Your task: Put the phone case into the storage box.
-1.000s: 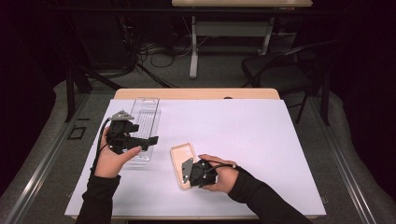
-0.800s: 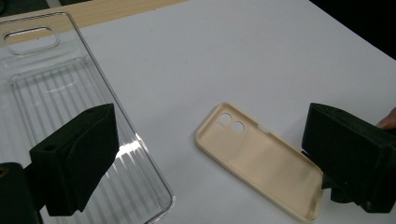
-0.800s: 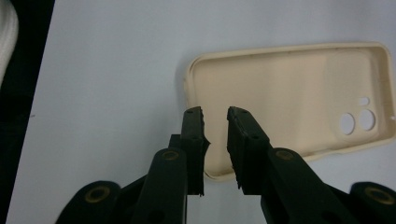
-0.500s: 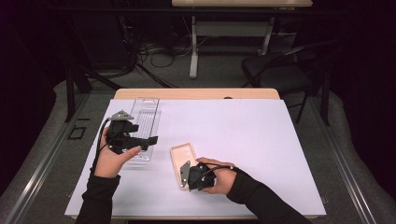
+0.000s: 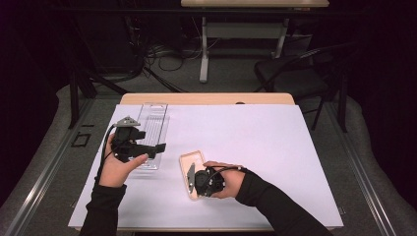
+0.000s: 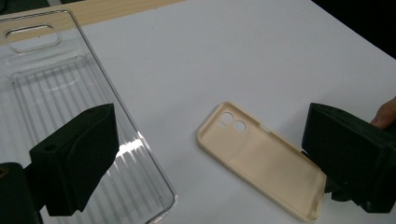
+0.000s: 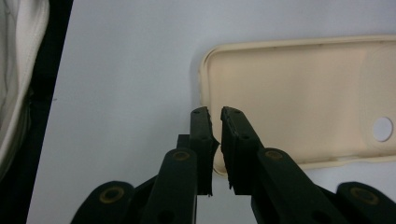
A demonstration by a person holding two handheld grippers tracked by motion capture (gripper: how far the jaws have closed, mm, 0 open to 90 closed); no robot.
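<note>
A beige phone case lies inner side up at the table's middle front, also in the left gripper view and the right gripper view. My right gripper is at its near corner. Its jaws have just been closing and now pinch the case's rim. A clear ribbed phone case lies to the left. My left gripper hovers over the clear case's near end, open, with nothing between its jaws.
The white mat covers a wooden table. White fabric shows past the table's edge. A chair and desk legs stand on the floor beyond the far edge.
The right gripper has crept slightly left onto the beige case's near corner. The left hand and clear case have stayed put.
</note>
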